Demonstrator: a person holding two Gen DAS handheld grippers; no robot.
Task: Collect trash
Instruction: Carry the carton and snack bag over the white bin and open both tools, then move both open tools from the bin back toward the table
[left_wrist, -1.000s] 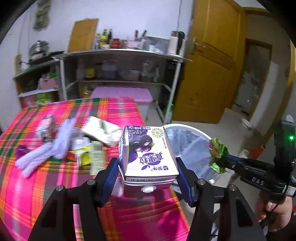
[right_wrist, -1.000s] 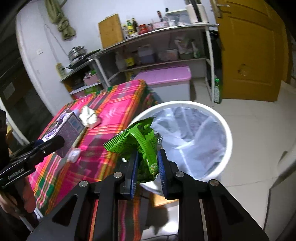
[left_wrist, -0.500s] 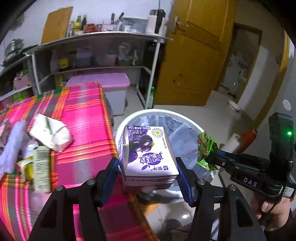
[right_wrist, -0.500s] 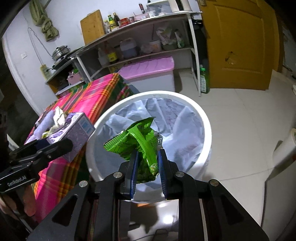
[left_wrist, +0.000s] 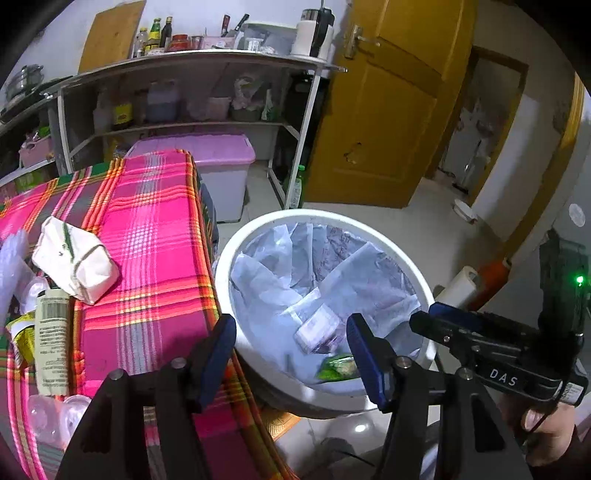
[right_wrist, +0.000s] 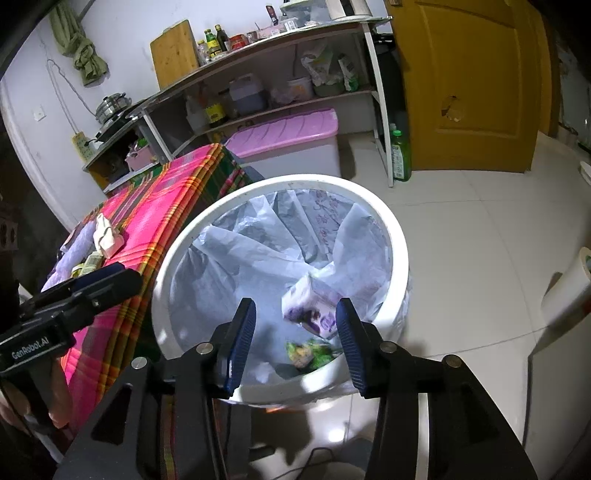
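Both grippers hang over the bin (right_wrist: 391, 221) so that what they let go lands inside the liner. The left gripper (left_wrist: 291, 350) has its jaws wide apart and empty. The right gripper (right_wrist: 295, 336) has jaws opening, nothing between them. In the bin lie the carton (right_wrist: 314, 306) and the green wrapper (right_wrist: 310, 352). More trash (left_wrist: 74, 266) waits on the surface (left_wrist: 155, 236) beside the bin.
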